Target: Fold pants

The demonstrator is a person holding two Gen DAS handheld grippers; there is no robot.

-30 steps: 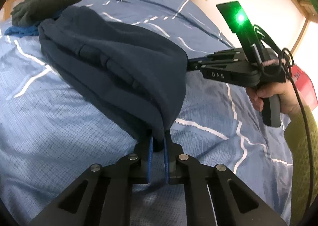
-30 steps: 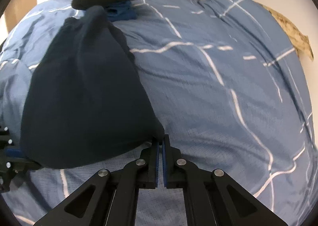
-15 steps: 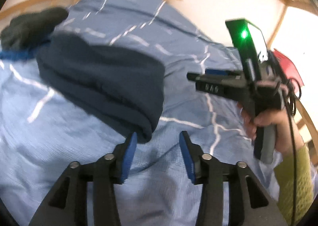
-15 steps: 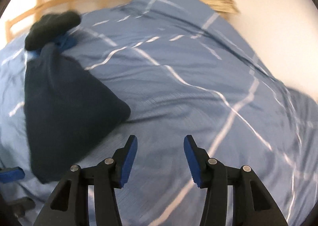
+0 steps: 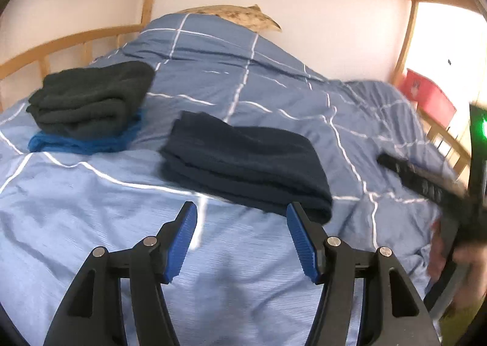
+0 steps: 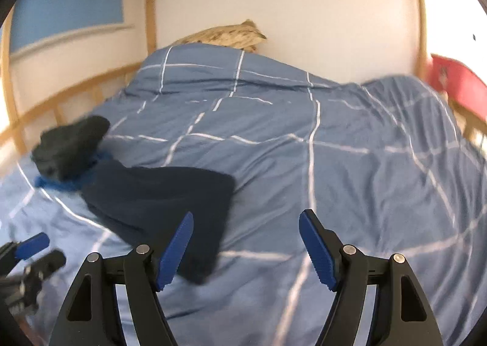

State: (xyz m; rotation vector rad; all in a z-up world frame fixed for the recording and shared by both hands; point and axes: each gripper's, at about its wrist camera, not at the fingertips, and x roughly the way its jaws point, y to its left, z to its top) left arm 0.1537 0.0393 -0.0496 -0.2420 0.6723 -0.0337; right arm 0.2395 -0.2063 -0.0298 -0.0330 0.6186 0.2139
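The dark navy pants (image 5: pixel 246 160) lie folded in a flat stack on the blue checked duvet (image 5: pixel 91 212), also in the right wrist view (image 6: pixel 164 203). My left gripper (image 5: pixel 242 218) is open and empty, held back just in front of the pants' near edge. My right gripper (image 6: pixel 246 227) is open and empty, to the right of the pants and raised above the duvet. The right gripper's body also shows blurred at the right edge of the left wrist view (image 5: pixel 426 181).
A folded dark grey garment (image 5: pixel 91 96) sits on a bright blue one (image 5: pixel 85 142) behind and left of the pants. A patterned pillow (image 5: pixel 237 12) lies at the bed's head. A wooden rail (image 5: pixel 61 44) runs along the left. A red box (image 5: pixel 429 96) stands at the right.
Both grippers opened and let go of the navy pants, then pulled back and up. The pants now lie folded on the duvet.
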